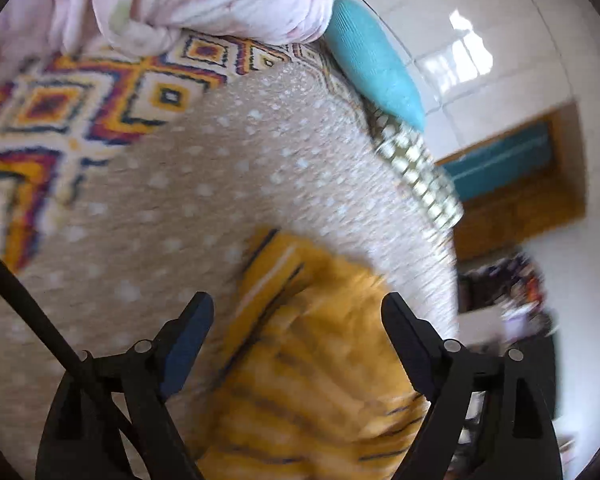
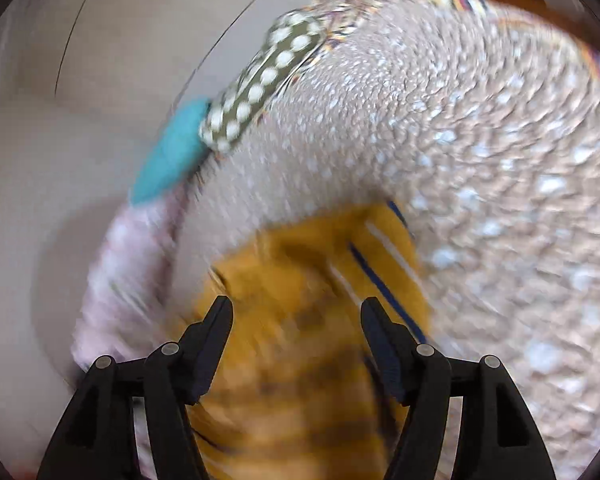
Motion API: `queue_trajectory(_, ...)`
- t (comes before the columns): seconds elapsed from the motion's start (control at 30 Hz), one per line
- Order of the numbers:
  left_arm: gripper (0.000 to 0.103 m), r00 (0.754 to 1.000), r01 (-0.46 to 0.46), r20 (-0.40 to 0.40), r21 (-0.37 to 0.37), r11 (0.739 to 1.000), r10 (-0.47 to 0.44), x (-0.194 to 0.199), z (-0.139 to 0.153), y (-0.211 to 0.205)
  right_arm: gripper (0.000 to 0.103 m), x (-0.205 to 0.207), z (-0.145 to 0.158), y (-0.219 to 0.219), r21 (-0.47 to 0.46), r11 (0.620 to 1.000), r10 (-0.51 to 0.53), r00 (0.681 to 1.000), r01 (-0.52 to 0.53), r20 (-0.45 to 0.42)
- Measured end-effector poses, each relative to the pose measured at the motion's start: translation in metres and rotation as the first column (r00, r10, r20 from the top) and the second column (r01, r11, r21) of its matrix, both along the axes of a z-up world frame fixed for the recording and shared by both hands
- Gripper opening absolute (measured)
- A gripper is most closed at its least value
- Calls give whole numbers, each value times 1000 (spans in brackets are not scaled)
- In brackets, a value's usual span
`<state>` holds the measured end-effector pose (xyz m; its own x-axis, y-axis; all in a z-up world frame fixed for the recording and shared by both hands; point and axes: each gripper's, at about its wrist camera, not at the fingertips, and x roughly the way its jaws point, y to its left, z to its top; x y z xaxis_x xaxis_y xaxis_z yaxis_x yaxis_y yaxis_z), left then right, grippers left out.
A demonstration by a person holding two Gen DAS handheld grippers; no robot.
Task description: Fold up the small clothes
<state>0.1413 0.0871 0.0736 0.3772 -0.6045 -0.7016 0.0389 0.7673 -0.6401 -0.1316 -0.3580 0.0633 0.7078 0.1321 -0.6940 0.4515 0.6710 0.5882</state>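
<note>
A small yellow garment with dark and white stripes [image 1: 300, 360] lies on a beige blanket with white dots [image 1: 180, 200]. It shows in the right wrist view too [image 2: 300, 360]. My left gripper [image 1: 298, 308] is open, its fingers spread just above the garment. My right gripper [image 2: 296, 312] is open too, over the same garment, nothing between its fingers. Both views are blurred by motion.
A pink floral cloth [image 1: 200, 0] is bunched at the blanket's far side, also in the right view [image 2: 116, 280]. A teal item [image 1: 372, 64] and an olive polka-dot cloth [image 2: 260, 80] lie at the blanket's edge. A patterned rug [image 1: 60, 100] lies beneath.
</note>
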Motion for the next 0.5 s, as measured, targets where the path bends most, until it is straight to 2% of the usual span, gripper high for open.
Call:
queue_trajectory(0.13,85,993,112,27,146,983,-118,-36,-19,-9,72,-30,-18,31,-140,988,48,994,-61,-98)
queue_trajectory(0.2,85,983,172,26,216,961,-182,-52,-32,-18,72,-37,-32,41,-160,985,49,990,-70,-129)
queue_trajectory(0.27,85,977,186,44,287,940,-207,-65,-44,-24,69,-43,-42,47,-138,988,49,991,-66,-122)
queue_trajectory(0.3,85,976,186,47,323,928,-212,-69,-50,-26,47,-46,-45,51,-136,987,69,991,-85,-117)
queue_trajectory(0.37,85,976,186,29,403,896,-215,-72,-64,-28,13,-48,-43,51,-186,974,102,982,-131,-157)
queue_trajectory(0.43,85,969,196,54,433,880,-242,-75,-69,-30,9,-49,-39,39,-255,958,77,974,-132,-214)
queue_trajectory(0.47,86,965,200,64,454,869,-255,-76,-69,-31,8,-52,-36,34,-325,938,36,967,-120,-254)
queue_trajectory(0.5,86,961,204,70,476,855,-268,-77,-70,-34,8,-52,-33,32,-417,901,-9,956,-120,-294)
